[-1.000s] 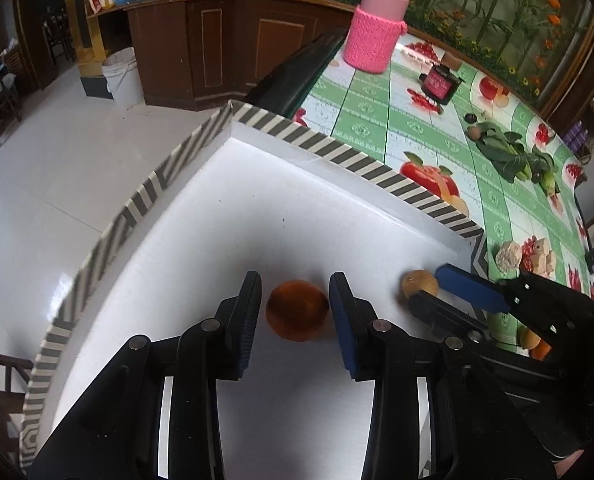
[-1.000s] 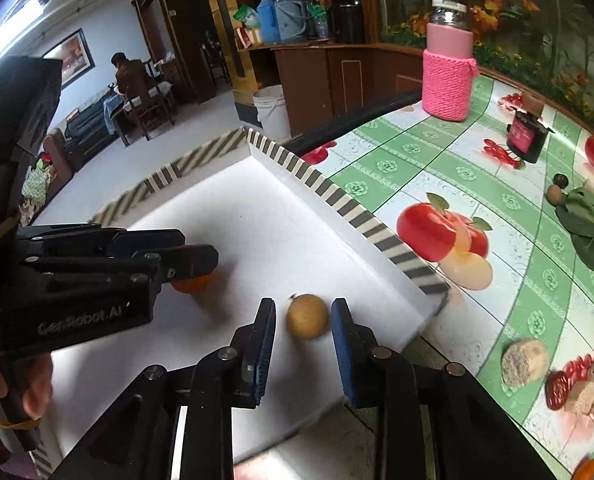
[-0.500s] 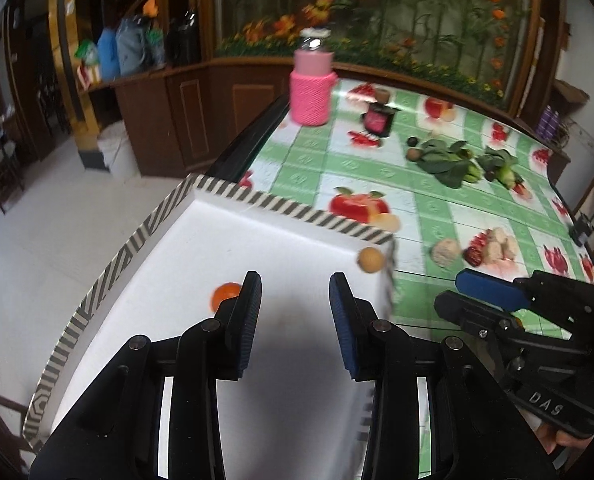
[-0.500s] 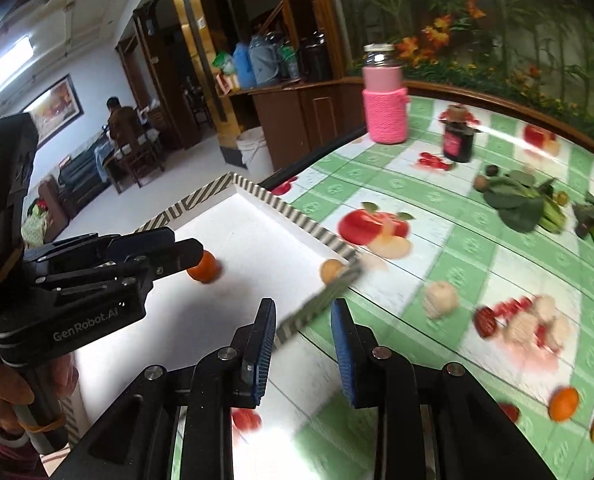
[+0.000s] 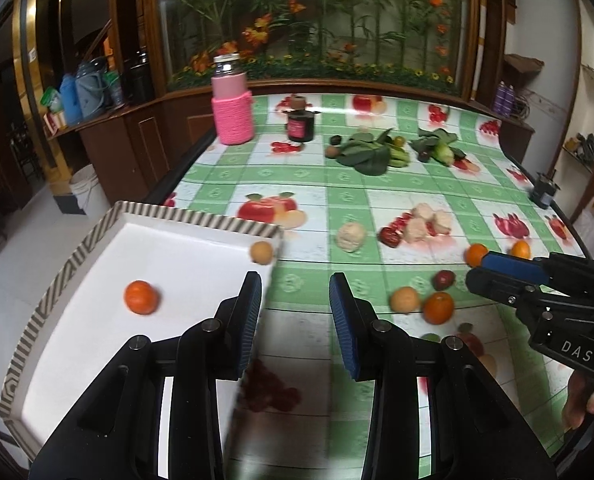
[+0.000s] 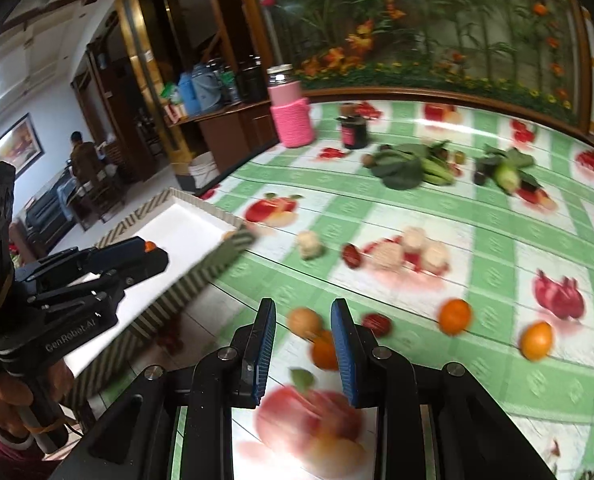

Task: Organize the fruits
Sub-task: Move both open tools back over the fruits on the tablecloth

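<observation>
Left gripper and right gripper slightly parted, empty, tray rim below left gripper, loose oranges ahead

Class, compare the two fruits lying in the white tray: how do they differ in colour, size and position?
The orange fruit is bright orange; the tan fruit is pale yellowish-brown. The orange fruit looks larger than the tan fruit. The orange fruit lies out on the tray floor; the tan fruit sits in the far right corner by the striped wall. Both are round, and neither is gripped.
</observation>
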{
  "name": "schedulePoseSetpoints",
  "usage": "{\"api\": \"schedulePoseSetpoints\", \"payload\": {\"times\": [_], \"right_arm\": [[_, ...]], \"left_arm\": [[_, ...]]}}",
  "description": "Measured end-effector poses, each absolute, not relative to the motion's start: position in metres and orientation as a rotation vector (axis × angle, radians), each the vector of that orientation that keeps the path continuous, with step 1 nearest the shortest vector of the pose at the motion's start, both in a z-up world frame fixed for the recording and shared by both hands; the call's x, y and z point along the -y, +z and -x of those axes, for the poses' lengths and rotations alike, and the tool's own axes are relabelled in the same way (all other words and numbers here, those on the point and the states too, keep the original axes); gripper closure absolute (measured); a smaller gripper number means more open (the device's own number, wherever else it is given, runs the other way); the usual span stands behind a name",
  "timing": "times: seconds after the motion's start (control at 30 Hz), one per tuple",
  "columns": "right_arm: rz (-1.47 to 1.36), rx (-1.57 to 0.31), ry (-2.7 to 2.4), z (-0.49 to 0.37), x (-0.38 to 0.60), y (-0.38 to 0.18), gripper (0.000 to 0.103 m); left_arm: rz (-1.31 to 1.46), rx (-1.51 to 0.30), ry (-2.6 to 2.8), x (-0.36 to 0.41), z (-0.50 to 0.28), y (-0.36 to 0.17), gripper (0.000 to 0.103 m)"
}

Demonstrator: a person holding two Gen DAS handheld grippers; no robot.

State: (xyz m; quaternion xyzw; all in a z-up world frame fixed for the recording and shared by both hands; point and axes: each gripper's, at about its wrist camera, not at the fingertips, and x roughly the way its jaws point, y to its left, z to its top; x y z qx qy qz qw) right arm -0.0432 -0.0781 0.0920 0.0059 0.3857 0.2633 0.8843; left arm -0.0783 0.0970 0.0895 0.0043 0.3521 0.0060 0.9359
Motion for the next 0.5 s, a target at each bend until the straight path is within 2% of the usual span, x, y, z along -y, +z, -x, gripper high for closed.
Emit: {"api": "schedulePoseSetpoints", "payload": {"times": [0.5], "right_arm": [[-0.06,-0.854,0.489,0.052,0.122,0.064,0.075]], "left_arm": [[-0.015,-0.795,-0.067,-0.061,0.076,0.067,0.068]]}}
